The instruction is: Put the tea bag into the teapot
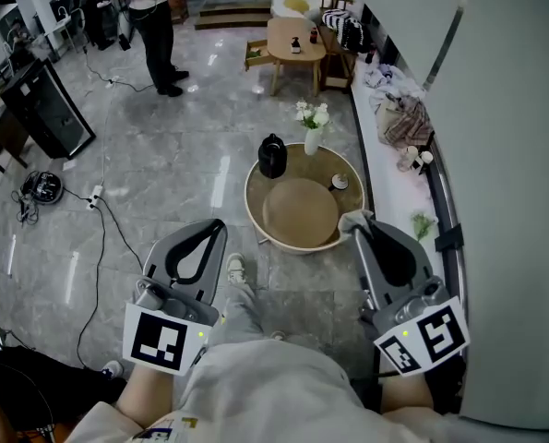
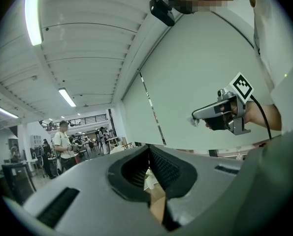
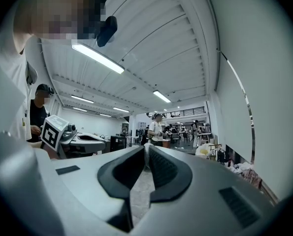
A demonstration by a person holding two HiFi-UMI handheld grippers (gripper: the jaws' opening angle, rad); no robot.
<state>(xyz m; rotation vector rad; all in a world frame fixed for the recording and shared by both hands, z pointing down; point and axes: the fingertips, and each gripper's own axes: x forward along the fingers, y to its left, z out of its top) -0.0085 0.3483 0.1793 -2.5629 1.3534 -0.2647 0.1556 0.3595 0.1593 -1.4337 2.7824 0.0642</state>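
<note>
Head view: the black teapot [image 1: 272,156] sits at the far edge of the round table [image 1: 249,201], well apart from both tools. The right gripper [image 1: 357,224] hovers over the near rim, pinching a pale scrap, seemingly the tea bag [image 1: 351,219]. Left gripper view: the left gripper [image 2: 147,146] has its jaws together, empty. Right gripper view: jaws narrow, something pale nipped at the tips

Before you: one round worktop [image 1: 346,162], raised rim, standing on the grey tiled floor [image 1: 182,155].
- black teapot [image 1: 272,156], far left
- white vase of white flowers [image 1: 312,132], far edge
- round mat [image 1: 299,212], centre to near
- small dish [image 1: 339,182], right, just beside the mat
</note>
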